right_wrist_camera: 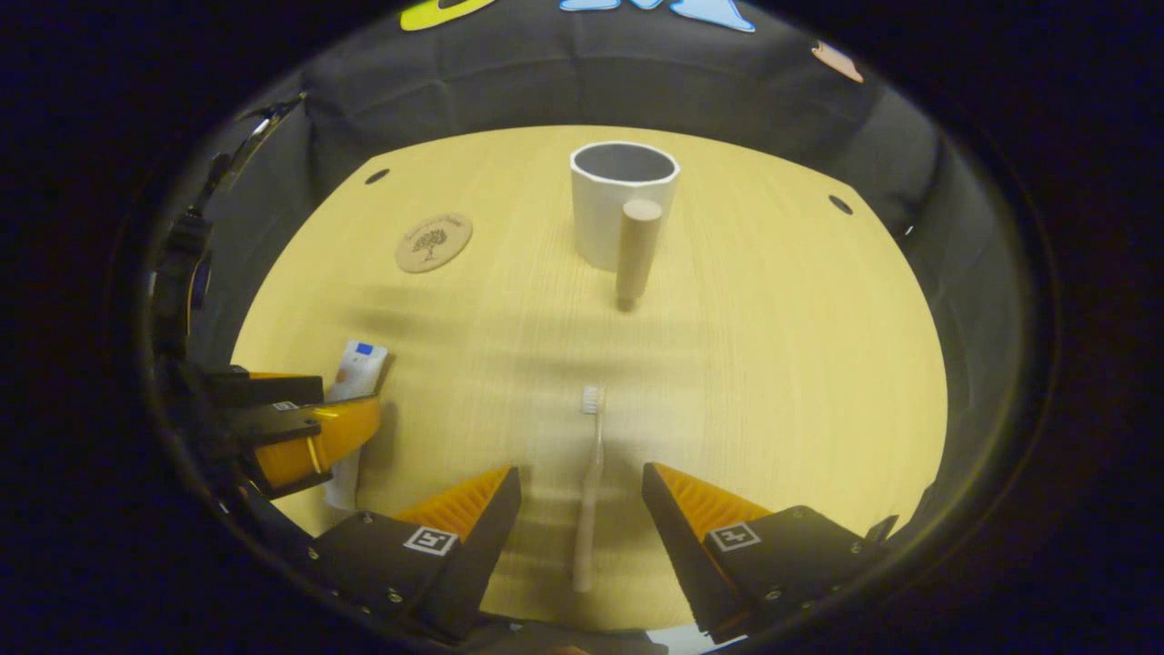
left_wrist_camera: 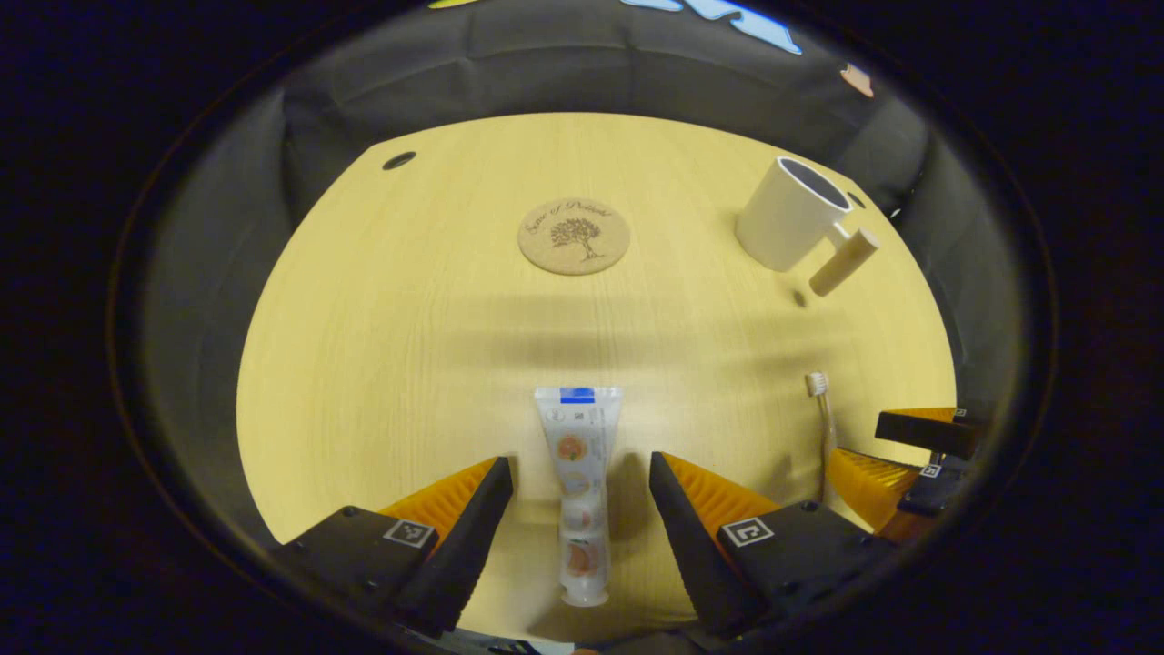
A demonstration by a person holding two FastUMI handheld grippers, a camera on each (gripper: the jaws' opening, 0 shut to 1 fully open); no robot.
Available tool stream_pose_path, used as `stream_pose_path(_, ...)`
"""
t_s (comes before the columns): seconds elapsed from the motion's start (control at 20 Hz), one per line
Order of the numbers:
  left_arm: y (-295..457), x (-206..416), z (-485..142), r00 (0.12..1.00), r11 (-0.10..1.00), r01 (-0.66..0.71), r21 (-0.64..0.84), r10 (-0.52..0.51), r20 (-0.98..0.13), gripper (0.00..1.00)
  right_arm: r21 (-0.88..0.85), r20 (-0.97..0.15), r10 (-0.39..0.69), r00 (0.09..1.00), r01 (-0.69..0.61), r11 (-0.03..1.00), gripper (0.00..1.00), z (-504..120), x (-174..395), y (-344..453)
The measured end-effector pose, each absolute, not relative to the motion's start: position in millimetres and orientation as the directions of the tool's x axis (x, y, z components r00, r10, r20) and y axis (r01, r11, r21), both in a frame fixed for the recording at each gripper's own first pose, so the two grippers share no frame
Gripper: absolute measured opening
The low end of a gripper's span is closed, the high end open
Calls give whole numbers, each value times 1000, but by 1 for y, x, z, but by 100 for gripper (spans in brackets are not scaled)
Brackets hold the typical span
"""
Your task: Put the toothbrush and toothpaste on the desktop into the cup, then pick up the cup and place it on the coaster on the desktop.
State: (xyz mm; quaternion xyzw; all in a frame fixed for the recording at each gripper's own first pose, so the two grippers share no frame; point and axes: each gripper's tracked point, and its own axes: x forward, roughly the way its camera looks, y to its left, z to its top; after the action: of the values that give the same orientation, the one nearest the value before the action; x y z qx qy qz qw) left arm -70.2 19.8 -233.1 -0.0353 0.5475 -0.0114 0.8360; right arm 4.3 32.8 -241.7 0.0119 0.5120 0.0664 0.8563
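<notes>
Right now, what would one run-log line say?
left gripper: open astride toothpaste | right gripper: open astride toothbrush | cup: empty, upright | coaster: bare

Script lettering arched over a tree emblem on the cork coaster (left_wrist_camera: 574,236), upper centre of the left gripper view, too small to read with certainty. Small print and pictures on the toothpaste (left_wrist_camera: 577,491) tube, lower centre, illegible. Square black-and-white coded markers on gripper bodies, no legible text.
</notes>
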Motion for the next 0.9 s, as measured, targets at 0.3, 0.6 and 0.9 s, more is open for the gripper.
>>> stream_pose_path(0.3,15,-88,-246,311,991,-70,-117,-90,-946,98,123,-934,140,328,-74,990,85,-264,-14,37)
stream_pose_path(0.6,17,-89,-249,294,994,-53,-97,-78,-953,94,93,-961,112,251,-87,992,77,-275,-21,34)
stream_pose_path(0.9,27,-91,-251,276,997,-57,-56,-38,-960,67,62,-970,81,228,-90,994,52,-281,-20,32)
